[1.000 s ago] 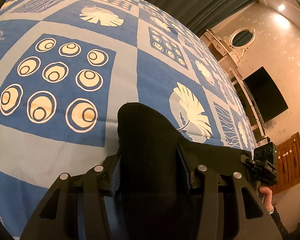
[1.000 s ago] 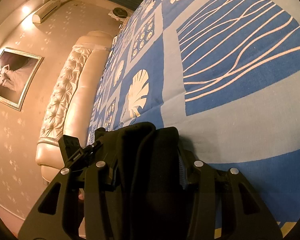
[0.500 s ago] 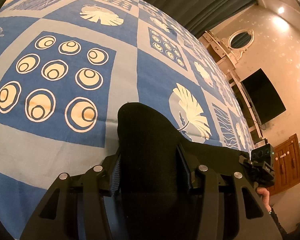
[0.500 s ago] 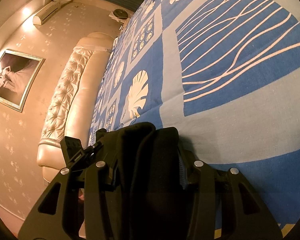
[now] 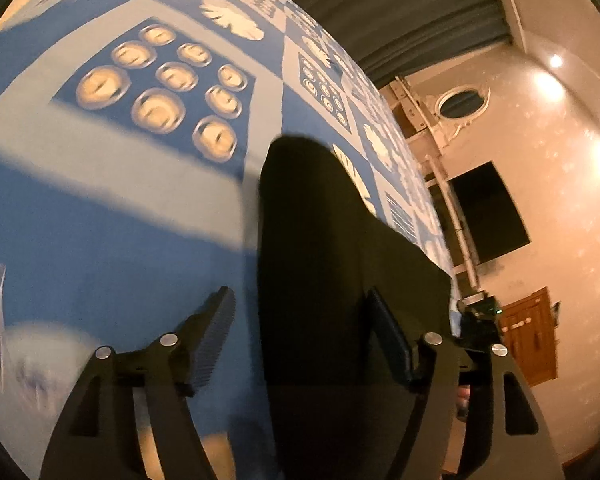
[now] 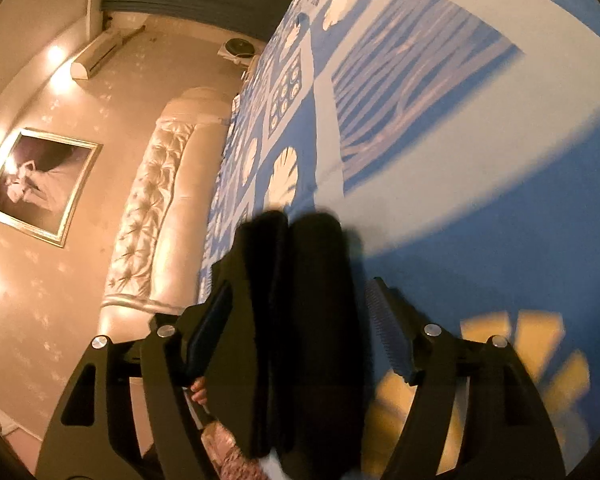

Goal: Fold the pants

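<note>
The black pants (image 5: 324, 264) lie folded on the blue patterned bedspread (image 5: 112, 248). In the left wrist view one end of the fold lies between my left gripper's (image 5: 306, 312) spread jaws, and neither pad presses it. In the right wrist view the other end of the pants (image 6: 300, 320) shows as two thick rolled layers between my right gripper's (image 6: 300, 304) spread jaws. Both grippers are open. The right gripper's housing shows at the far end of the pants in the left wrist view (image 5: 478, 320).
The bedspread (image 6: 480, 208) covers a large bed. A padded cream headboard (image 6: 152, 208) and a framed picture (image 6: 40, 184) are on one side. A dark wall screen (image 5: 488, 212), an oval mirror (image 5: 462, 104) and a wooden door (image 5: 530, 340) are on the other. Dark curtains (image 5: 400, 8) hang behind.
Both grippers have opened and let go of the pants. Both have pulled back a little, so more bedspread shows near the cameras; the views are motion-blurred.
</note>
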{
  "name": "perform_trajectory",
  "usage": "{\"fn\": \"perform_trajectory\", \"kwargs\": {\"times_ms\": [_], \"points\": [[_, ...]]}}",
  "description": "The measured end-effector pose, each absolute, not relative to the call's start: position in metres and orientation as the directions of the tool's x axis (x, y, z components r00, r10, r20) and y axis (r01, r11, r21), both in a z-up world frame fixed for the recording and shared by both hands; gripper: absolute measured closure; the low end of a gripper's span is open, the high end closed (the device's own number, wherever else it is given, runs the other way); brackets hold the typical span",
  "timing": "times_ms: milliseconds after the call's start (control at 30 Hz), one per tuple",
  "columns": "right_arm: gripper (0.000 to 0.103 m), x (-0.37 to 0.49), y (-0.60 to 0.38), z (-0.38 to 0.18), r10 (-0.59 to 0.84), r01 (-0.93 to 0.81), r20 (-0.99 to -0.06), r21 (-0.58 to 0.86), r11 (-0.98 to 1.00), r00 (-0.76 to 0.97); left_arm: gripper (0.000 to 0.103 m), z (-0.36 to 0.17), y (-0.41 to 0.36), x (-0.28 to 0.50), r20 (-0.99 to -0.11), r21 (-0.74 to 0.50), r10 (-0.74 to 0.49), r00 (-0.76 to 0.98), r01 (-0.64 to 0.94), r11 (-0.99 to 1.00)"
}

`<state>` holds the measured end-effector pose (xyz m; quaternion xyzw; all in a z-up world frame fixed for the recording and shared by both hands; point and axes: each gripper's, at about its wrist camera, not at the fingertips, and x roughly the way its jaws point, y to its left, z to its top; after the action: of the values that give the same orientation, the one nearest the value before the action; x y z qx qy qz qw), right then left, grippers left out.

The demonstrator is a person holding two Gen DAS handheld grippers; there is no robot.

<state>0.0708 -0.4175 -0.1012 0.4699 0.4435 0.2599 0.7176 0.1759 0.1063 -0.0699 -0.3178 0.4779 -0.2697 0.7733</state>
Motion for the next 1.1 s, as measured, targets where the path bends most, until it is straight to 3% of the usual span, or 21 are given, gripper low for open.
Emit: {"fn": "perform_trajectory", "kwargs": {"times_ms": [267,300,333,367,433,633,767,833,967,1100], "points": [[0.027,0.028,-0.374,-0.096,0.8,-0.015,-0.468,0.86,0.51,0.375,0.028,-0.071,0.1,0.118,-0.585,-0.738,-0.707,0.398,0.1,0.667],[0.034,0.026,-0.37,-0.095,0.79,-0.025,-0.486,0.846,0.532,0.373,0.029,-0.07,0.097,0.115,-0.594,-0.727,-0.694,0.408,0.098,0.68],[0.049,0.025,-0.366,-0.095,0.779,-0.028,-0.507,0.832,0.554,0.369,0.037,-0.07,0.096,0.115,-0.602,-0.716,-0.681,0.417,0.095,0.692],[0.053,0.024,-0.365,-0.099,0.777,-0.018,-0.512,0.831,0.556,0.366,0.051,-0.07,0.093,0.115,-0.614,-0.705,-0.669,0.418,0.091,0.704],[0.063,0.019,-0.369,-0.102,0.785,-0.007,-0.491,0.846,0.533,0.377,0.057,-0.068,0.087,0.114,-0.626,-0.693,-0.657,0.42,0.085,0.716],[0.067,0.01,-0.372,-0.107,0.797,-0.019,-0.462,0.861,0.508,0.389,0.061,-0.064,0.081,0.115,-0.677,-0.616,-0.609,0.414,0.133,0.776],[0.065,0.009,-0.374,-0.112,0.815,-0.03,-0.423,0.881,0.472,0.396,0.048,-0.073,0.089,0.117,-0.642,-0.664,-0.649,0.409,0.126,0.737],[0.059,0.006,-0.377,-0.112,0.818,-0.029,-0.415,0.886,0.463,0.399,0.042,-0.075,0.094,0.114,-0.615,-0.694,-0.67,0.415,0.119,0.71],[0.051,0.003,-0.382,-0.11,0.817,-0.024,-0.408,0.89,0.456,0.407,0.021,-0.071,0.09,0.108,-0.595,-0.698,-0.686,0.418,0.154,0.699],[0.038,-0.006,-0.389,-0.105,0.811,-0.007,-0.399,0.896,0.444,0.427,0.017,-0.068,0.077,0.104,-0.643,-0.629,-0.643,0.416,0.191,0.753]]}}
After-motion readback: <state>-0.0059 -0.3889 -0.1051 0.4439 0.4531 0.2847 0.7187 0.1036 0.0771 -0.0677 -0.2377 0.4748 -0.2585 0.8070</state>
